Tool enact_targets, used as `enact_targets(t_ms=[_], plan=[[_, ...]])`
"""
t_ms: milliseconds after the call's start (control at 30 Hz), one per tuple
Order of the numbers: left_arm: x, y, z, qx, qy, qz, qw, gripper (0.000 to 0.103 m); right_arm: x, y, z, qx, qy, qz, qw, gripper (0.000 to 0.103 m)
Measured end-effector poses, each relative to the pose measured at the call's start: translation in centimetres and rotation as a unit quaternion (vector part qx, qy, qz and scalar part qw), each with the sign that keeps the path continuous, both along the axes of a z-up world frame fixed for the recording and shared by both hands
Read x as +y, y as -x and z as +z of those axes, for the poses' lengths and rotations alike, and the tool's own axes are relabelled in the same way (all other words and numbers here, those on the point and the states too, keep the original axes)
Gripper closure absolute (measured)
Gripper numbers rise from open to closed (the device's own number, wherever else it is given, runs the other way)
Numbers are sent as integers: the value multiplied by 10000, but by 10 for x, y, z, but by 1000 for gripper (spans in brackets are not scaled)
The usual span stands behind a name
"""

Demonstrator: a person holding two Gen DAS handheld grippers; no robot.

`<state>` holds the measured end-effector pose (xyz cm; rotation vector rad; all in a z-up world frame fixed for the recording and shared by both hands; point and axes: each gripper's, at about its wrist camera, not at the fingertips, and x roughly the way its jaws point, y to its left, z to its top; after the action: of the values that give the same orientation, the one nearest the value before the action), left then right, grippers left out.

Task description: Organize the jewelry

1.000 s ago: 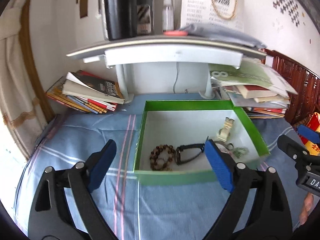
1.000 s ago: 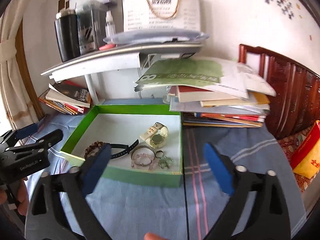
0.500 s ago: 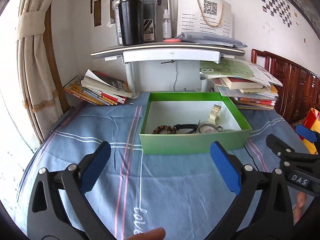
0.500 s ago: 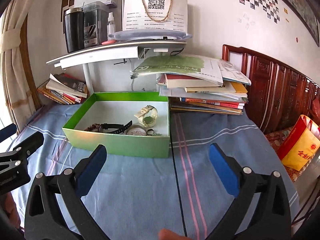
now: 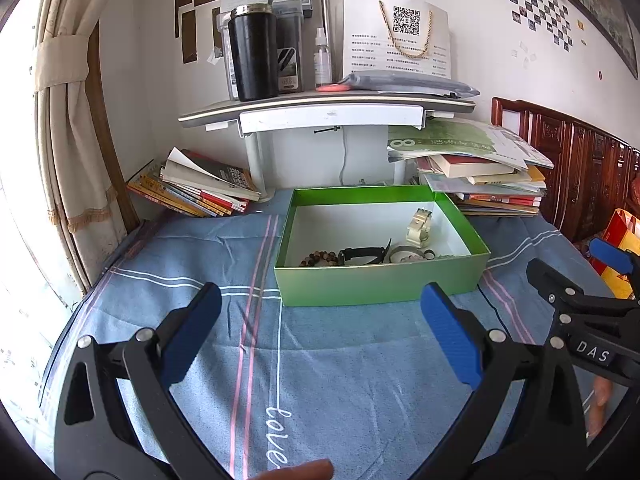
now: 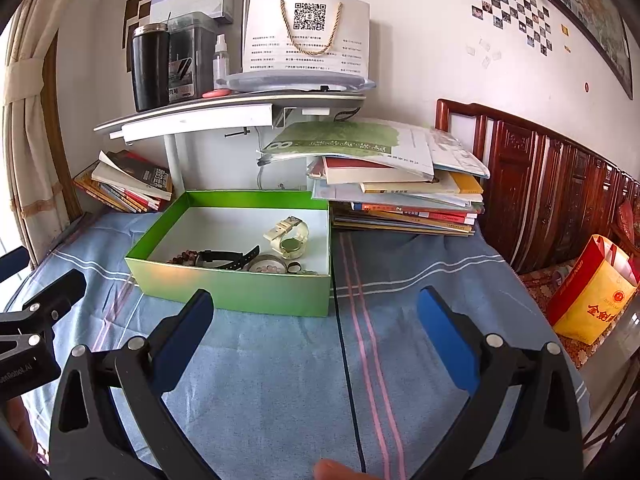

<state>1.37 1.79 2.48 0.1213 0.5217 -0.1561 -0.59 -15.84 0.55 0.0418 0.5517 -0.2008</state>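
Left tool (image 5: 320, 332): jaws spread wide, nothing between the blue pads (image 5: 448, 344). It hangs over the blue striped cloth (image 5: 320, 360) covering the surface, short of the box and not touching it.

Right tool (image 6: 316, 332): same state, jaws wide apart, empty, over the cloth near the box's right front corner. A thin dark cable (image 6: 348, 360) runs along the cloth between its pads. In the left view the right tool sits at the far right edge (image 5: 580, 304); in the right view the left tool shows at the far left edge (image 6: 36, 320).

Green box (image 5: 380, 284), open, white inside, stands on the cloth ahead of both tools. All jewelry lies in it, along the front and right side:
- brown bead bracelet (image 5: 320, 258), front left
- black strap watch (image 6: 228, 258), just right of the beads
- pale bangle (image 6: 266, 264) with a small ring (image 6: 294, 268) just beside it
- cream watch (image 6: 290, 236), farther back towards the right wall

What lies at the front right corner is too small to tell.

Behind the box: a shelf stand (image 5: 328, 110) with a black flask (image 5: 256, 56) on it. Book stacks on both sides, left (image 5: 196, 188) and right (image 6: 400, 188).
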Motion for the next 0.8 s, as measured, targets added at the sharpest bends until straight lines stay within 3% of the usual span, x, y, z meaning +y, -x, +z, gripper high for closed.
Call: enact_targets(t_ms=[800], plan=[[-3,-2,0,28,-31,-41,10000,4,-1,-1,-1,19,0,4,10000,3]])
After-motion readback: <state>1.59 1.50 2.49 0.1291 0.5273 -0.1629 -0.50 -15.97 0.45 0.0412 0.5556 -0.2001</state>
